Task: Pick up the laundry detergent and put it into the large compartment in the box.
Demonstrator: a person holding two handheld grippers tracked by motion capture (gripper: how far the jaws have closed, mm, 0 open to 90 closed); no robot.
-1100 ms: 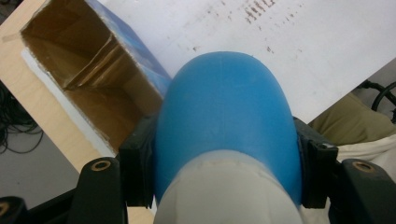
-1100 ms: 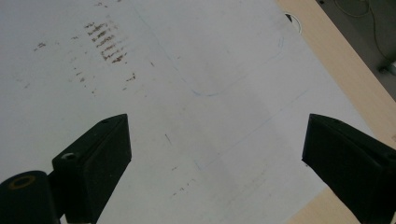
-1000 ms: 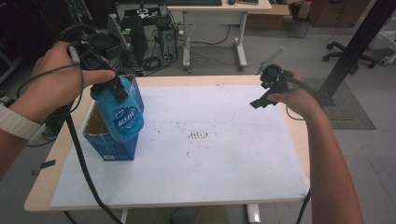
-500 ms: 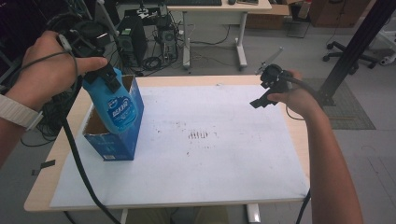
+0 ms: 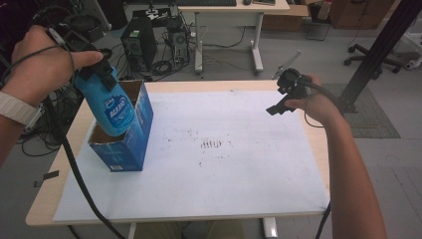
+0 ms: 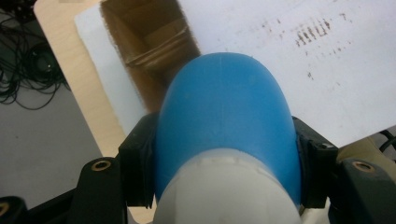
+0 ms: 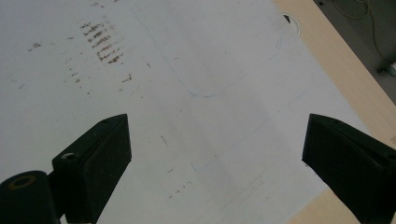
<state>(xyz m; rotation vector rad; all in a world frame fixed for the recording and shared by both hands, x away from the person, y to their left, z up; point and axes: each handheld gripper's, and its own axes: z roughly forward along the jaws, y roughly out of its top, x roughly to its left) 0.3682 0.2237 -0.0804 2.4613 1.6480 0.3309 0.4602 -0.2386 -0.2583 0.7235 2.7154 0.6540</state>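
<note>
Blue bottle (image 5: 110, 107), tilted, lower end inside the open blue box (image 5: 130, 144) at the tabletop's (image 5: 308, 199) left edge. Left gripper (image 5: 94, 69) clamped on the bottle's shoulder, hand raised above the box. Right gripper (image 7: 217, 154), jaws wide apart, hovers far right of the box. Bottle: glossy blue, white label.

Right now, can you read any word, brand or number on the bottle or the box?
Blue bottle: a white label patch with blue characters, too blurred to read.
Blue box: small pale print low on its front, too small to read.
White table sheet: brown smudges, no text.
</note>
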